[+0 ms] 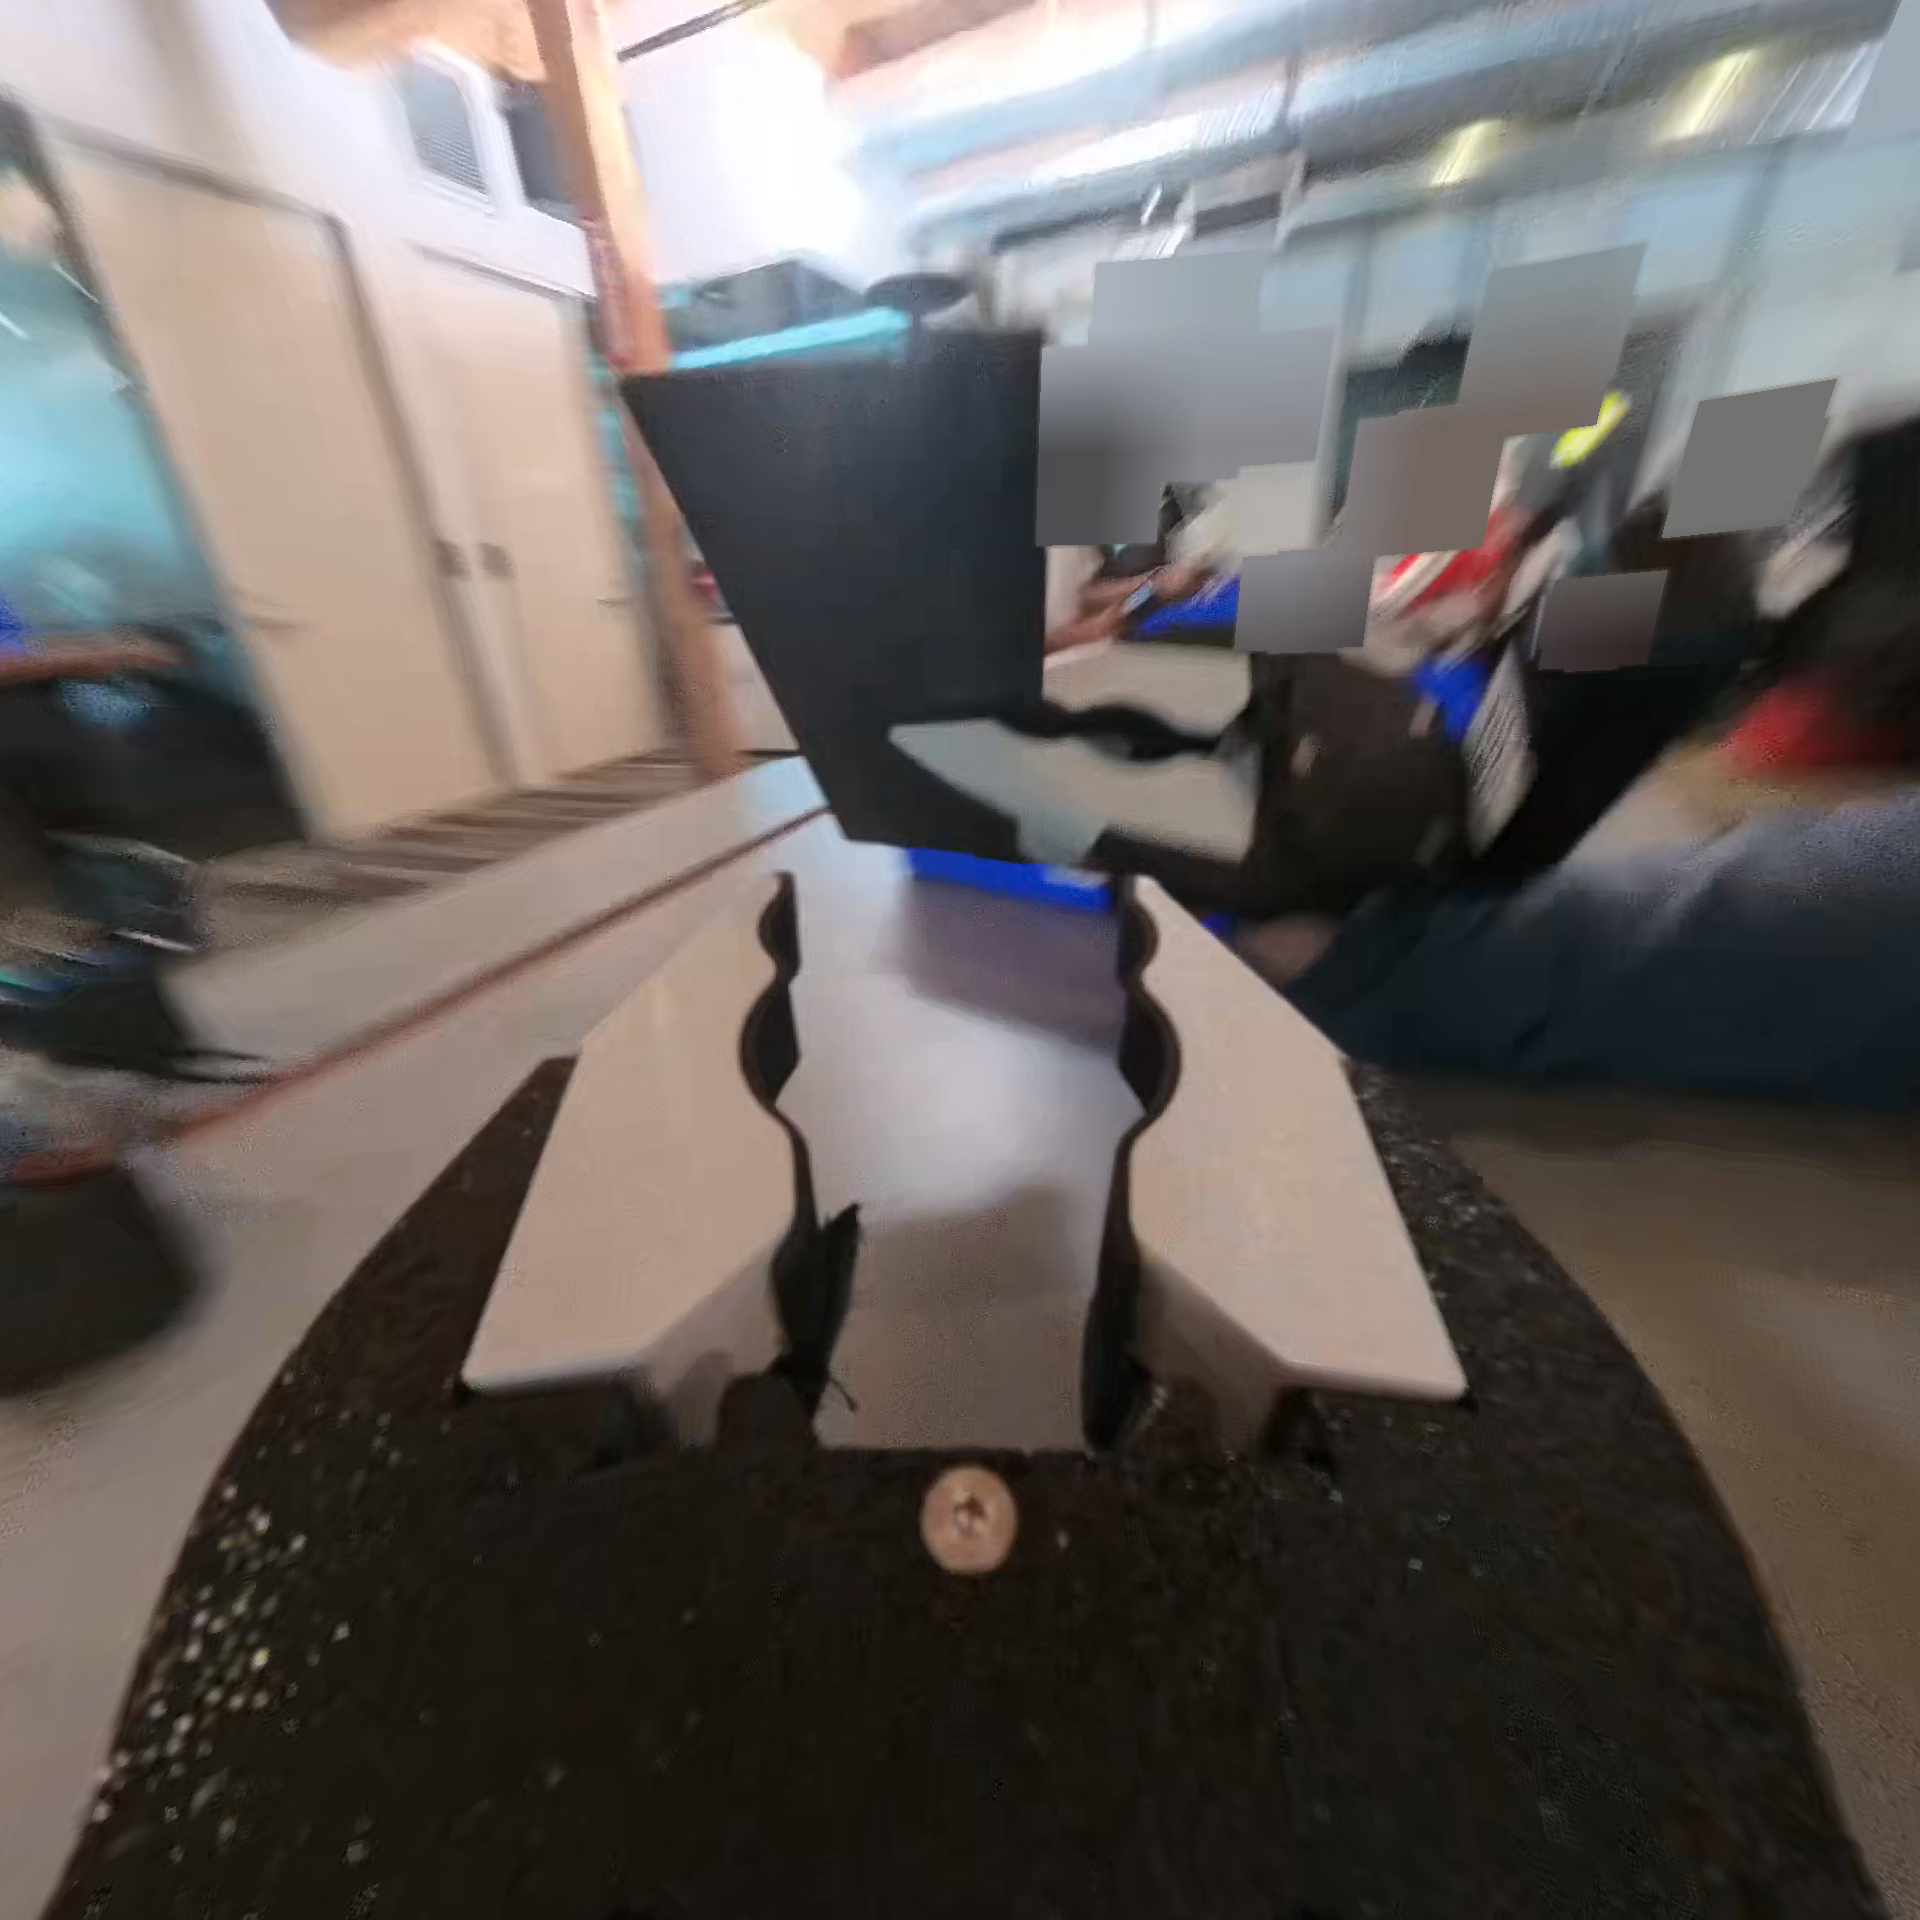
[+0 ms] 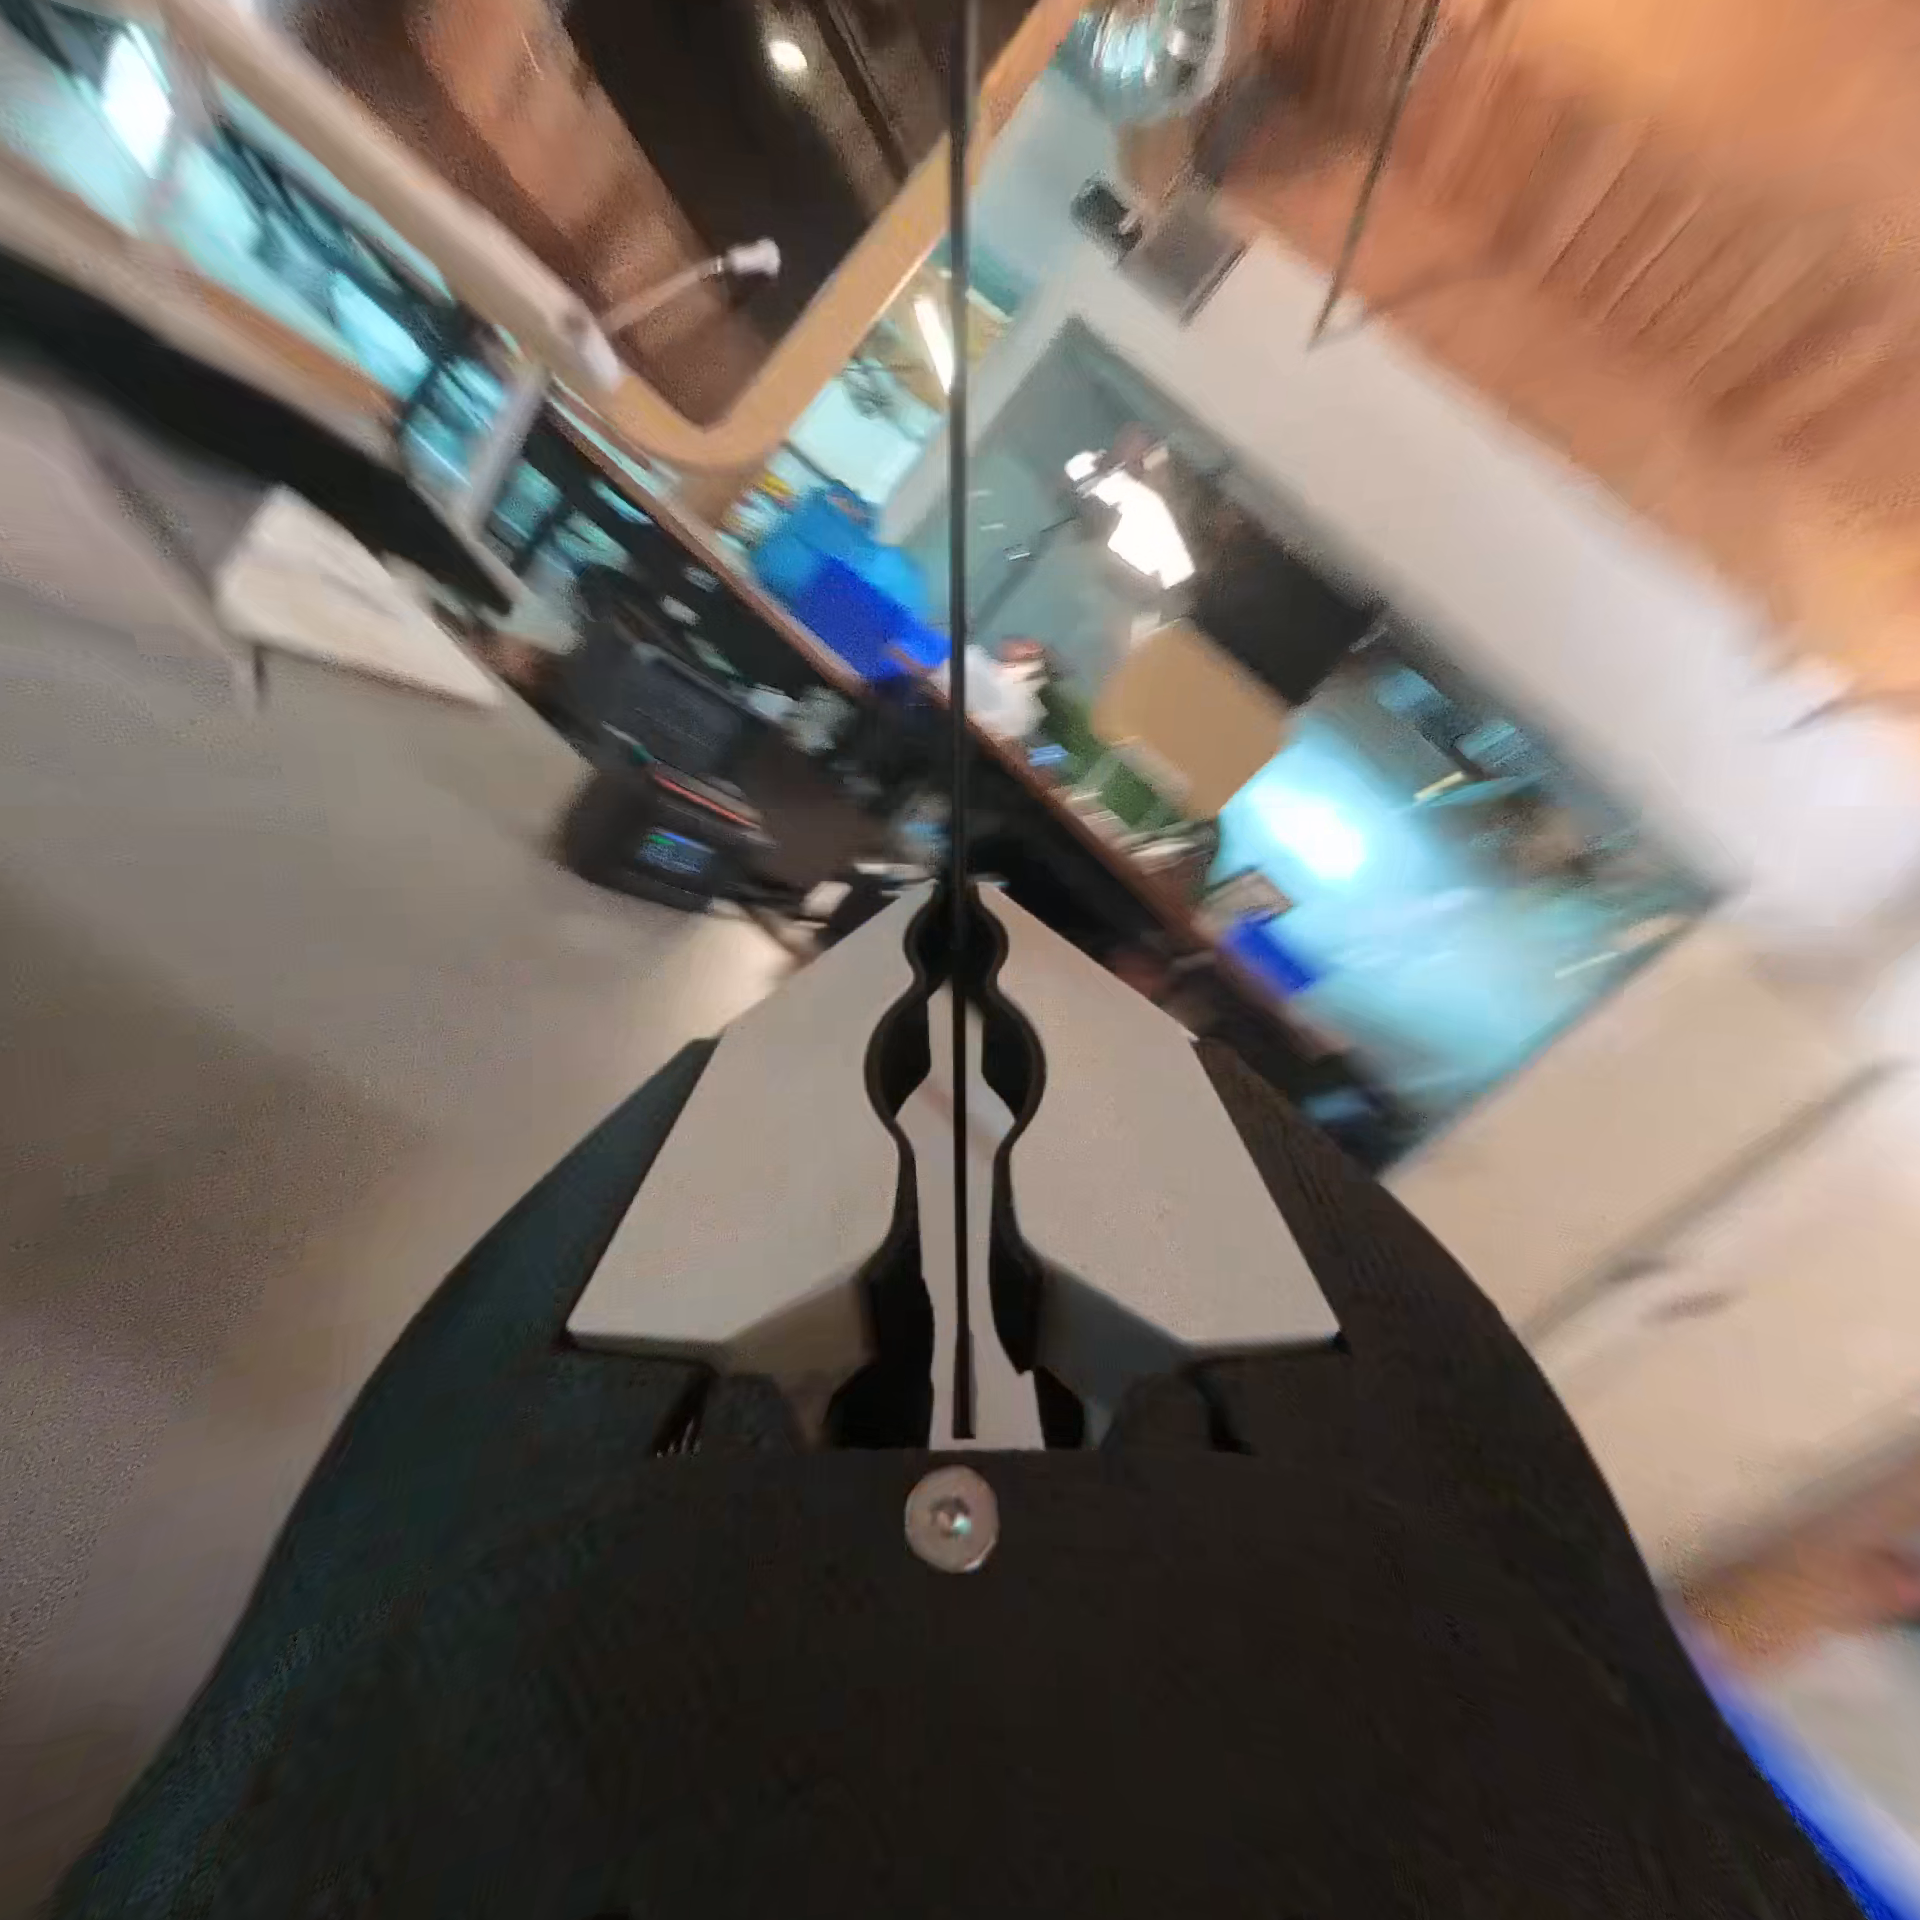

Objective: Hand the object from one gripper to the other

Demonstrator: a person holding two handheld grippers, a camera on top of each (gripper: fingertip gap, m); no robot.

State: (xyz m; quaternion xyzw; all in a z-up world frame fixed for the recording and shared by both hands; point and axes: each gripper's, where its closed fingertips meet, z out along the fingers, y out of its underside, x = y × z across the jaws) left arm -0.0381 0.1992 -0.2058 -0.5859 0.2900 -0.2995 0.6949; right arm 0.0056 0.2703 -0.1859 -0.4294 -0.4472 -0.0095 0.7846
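Where the black sheet [image 2: 958,520] runs edge-on straight up the middle of the right wrist view, it reads as no more than a thin dark line, pinched between the closed tips of the right gripper [image 2: 958,914] and carrying on down the slot between the two pale fingers [image 2: 769,1174] toward the black body and its silver screw [image 2: 951,1524]. From the left wrist view the same thing shows its broad face: a flat, stiff black panel [image 1: 862,561], wider at the top and narrowing downward, held up in the air just beyond the left gripper [image 1: 956,894]. The right gripper [image 1: 1023,790] shows there too, its grey fingers clamped on the panel's lower right corner. The left gripper stands wide open and holds nothing; its wavy-edged fingers [image 1: 665,1164] are well apart, with bare grey table [image 1: 956,1091] showing between them, and the panel's lower edge sits just past their tips without touching them, as far as I can tell. A blue object [image 1: 997,878] lies on the table just behind those tips, under the panel. To the right, a person's arm in a dark blue sleeve [image 1: 1621,935] rests along the table. Both views are smeared with motion blur, so the room beyond is only rough shapes: pale cupboard doors [image 1: 343,540] and a wooden post [image 1: 613,239] on the left.
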